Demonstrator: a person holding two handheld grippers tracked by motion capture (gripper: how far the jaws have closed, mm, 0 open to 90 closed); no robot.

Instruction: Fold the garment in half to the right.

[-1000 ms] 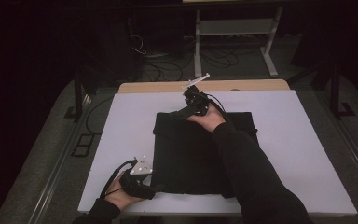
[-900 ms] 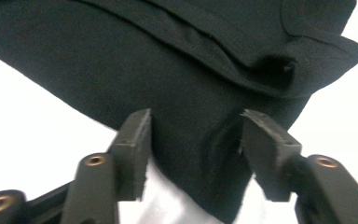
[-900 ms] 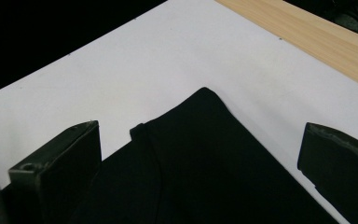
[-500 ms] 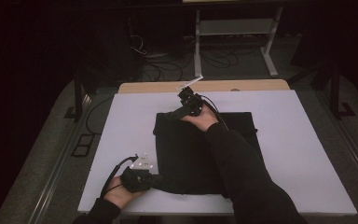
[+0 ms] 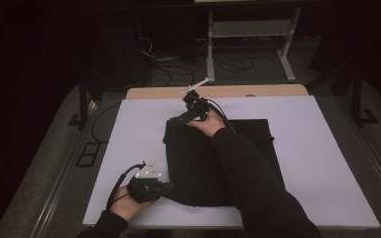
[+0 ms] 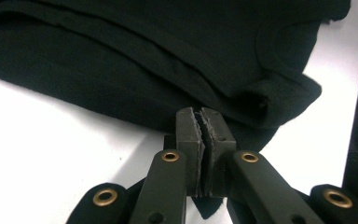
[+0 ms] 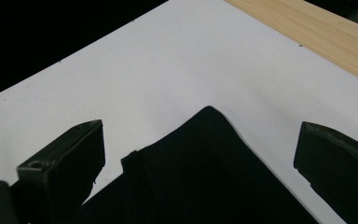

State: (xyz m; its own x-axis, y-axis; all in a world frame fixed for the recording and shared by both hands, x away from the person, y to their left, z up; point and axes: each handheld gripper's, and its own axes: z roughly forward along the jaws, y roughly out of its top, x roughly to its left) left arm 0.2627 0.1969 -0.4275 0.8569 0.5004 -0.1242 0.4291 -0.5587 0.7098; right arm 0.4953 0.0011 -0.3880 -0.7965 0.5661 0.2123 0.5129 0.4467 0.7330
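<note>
Folding step: the left gripper (image 6: 205,130) has just clenched on the black garment (image 5: 218,153)'s near hem; the right gripper (image 7: 200,154), released, straddles its far corner and likely needs to close next.

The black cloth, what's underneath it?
The black cloth lies on a white board, bare all around it. Whatever is beneath its folded layers is covered. The left gripper is shut on its near edge.

A white surface (image 5: 317,163) lies on a light wooden board (image 5: 258,91), whose strip shows along the far edge. Behind it stands a pale metal rack (image 5: 250,34) with a low shelf, and dark cables (image 5: 173,62) trail over the grey floor (image 5: 54,163). A dark stand (image 5: 83,101) rises at the left.
</note>
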